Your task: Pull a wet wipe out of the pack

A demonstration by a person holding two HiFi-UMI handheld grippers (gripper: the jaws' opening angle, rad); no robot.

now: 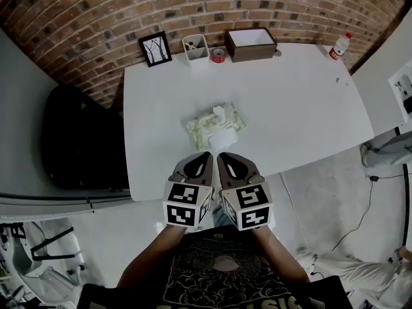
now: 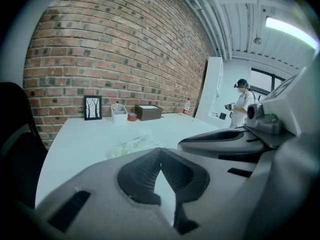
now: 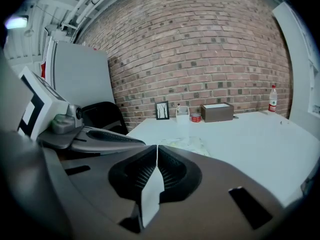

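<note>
The pale green wet wipe pack [image 1: 215, 126] lies flat in the middle of the white table [image 1: 302, 102], with a white flap on its near side and a bit of white wipe showing on top. My left gripper [image 1: 205, 154] and right gripper [image 1: 221, 155] hover side by side at the table's near edge, just short of the pack. Both are shut with nothing between the jaws. In the left gripper view the pack [image 2: 131, 145] lies beyond the closed jaws. The right gripper view shows the pack [image 3: 188, 144] ahead too.
Along the table's far edge by the brick wall stand a picture frame [image 1: 155, 48], a white holder [image 1: 195, 47], a red tape roll [image 1: 219, 55] and a brown box [image 1: 251, 44]. A water bottle [image 1: 339, 45] stands far right. A black chair [image 1: 80, 140] sits left. A person [image 2: 243, 106] stands far off.
</note>
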